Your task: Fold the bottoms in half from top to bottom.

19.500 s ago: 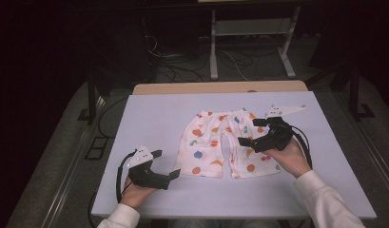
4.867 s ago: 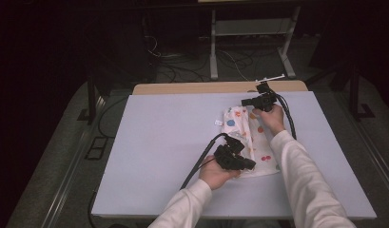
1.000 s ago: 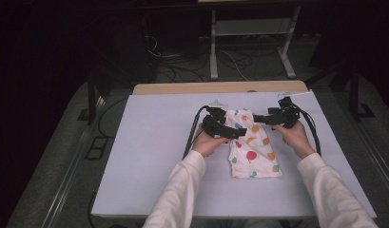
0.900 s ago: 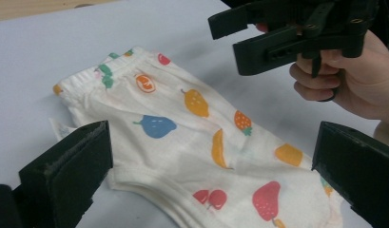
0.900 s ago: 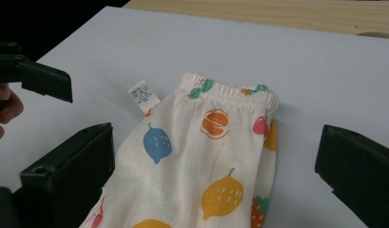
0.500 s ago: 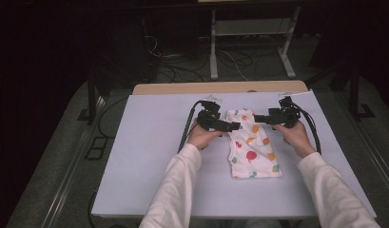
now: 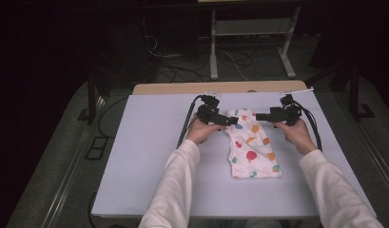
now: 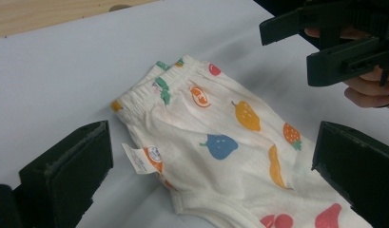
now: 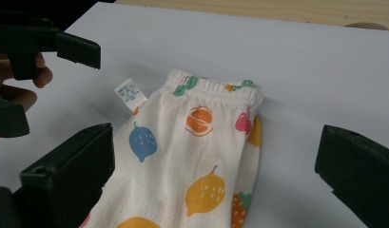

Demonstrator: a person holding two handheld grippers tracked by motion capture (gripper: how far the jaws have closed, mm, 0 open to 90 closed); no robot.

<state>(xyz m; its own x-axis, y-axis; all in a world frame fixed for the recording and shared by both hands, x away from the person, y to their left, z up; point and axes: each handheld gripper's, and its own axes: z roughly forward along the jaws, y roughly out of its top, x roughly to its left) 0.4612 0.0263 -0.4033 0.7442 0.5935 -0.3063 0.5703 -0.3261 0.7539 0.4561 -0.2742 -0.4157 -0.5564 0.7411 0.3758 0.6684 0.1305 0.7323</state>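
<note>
High view: folded fruit-print shorts [image 7: 251, 147] lie on the white table [image 7: 135, 156], waistband between the two grippers. Left gripper [image 7: 230, 121] and right gripper [image 7: 261, 116] flank it, jaws spread, holding nothing.

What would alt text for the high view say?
Folded fruit-print shorts lie on a white table. A person's left gripper and right gripper, both open, hover at either side of the waistband.
</note>
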